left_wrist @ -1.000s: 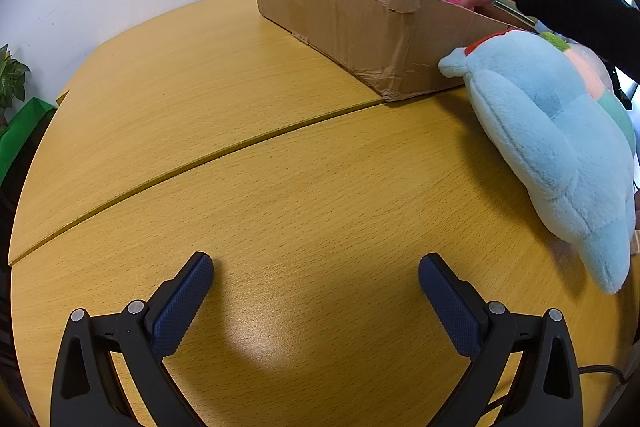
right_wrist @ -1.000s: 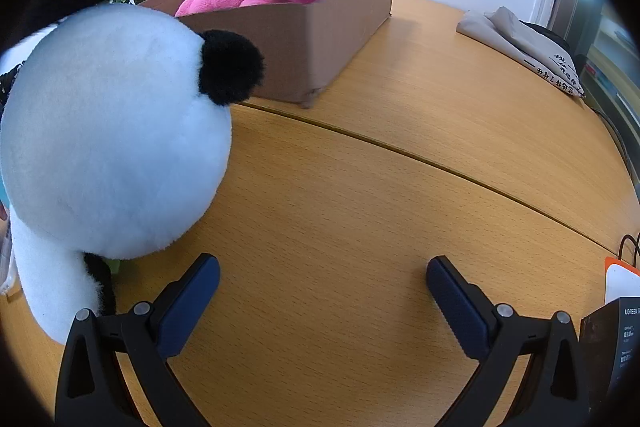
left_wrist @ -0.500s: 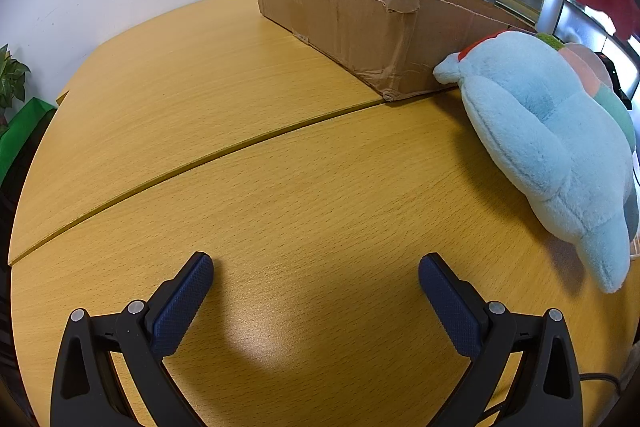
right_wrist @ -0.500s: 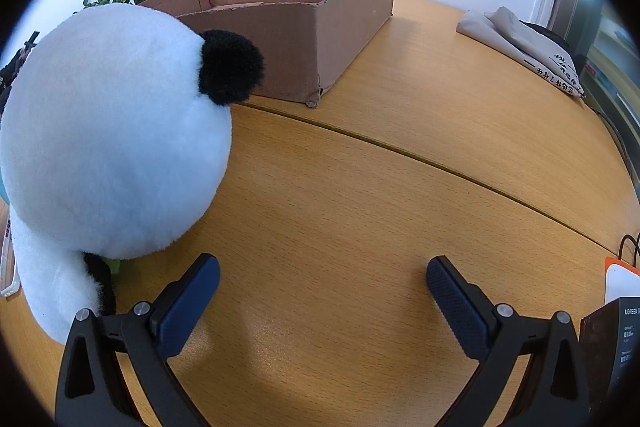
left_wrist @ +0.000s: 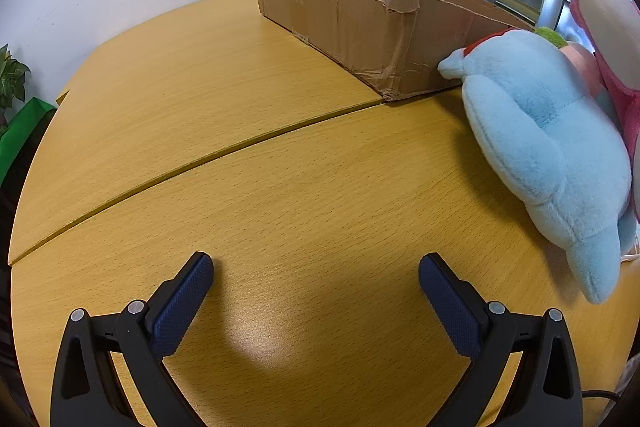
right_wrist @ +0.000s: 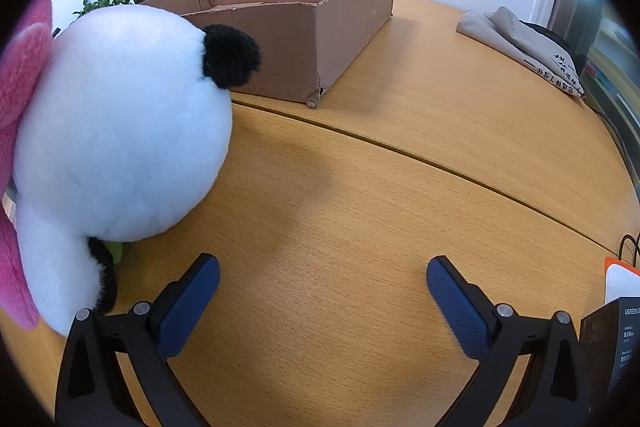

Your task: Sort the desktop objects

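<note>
Left gripper (left_wrist: 316, 277): jaws spread wide, nothing between the blue pads, low over the wooden table (left_wrist: 224, 99).
Right gripper (right_wrist: 323, 281): jaws spread wide, holding nothing, over bare tabletop.
Cardboard box (left_wrist: 368, 23): open-topped, at the far side of the table beyond the seam; no contents visible from either view.
Light blue plush toy (left_wrist: 548, 147): lies on the table right of the left gripper, its tip touching the box wall.
Panda plush (right_wrist: 120, 131): white with a black ear, resting just left of the right gripper.
Pink plush (right_wrist: 24, 75): at the frame edge behind the panda; possibly held aloft, support not visible.
Folded grey cloth (right_wrist: 520, 43): far right of the table.
</note>
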{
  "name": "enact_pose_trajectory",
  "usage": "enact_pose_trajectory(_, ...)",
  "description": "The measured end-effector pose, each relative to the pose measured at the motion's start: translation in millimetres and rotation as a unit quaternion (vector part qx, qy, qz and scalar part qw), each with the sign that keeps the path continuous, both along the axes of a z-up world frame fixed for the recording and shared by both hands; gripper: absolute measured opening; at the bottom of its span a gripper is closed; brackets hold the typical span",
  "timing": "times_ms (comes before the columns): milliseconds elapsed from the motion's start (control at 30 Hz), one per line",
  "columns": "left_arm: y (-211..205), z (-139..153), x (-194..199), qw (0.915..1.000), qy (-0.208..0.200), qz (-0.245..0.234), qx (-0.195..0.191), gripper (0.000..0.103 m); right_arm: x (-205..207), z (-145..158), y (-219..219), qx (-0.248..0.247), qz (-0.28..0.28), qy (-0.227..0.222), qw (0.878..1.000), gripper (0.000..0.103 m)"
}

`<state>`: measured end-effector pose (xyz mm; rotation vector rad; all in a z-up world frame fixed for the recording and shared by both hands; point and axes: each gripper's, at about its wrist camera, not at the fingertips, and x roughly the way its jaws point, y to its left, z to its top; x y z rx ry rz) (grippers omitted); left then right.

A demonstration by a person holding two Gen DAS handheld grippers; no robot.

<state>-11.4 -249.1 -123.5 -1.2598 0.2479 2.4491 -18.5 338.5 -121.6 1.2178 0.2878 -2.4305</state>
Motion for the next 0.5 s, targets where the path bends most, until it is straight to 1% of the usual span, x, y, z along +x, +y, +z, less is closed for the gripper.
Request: enact_pose_trajectory(500,-1.0,1.0,0.2,1.0000,0.000,0.004,0.001,0.103,0.1,-0.1,0.0,0.000,0.000,0.000,1.000,0.103)
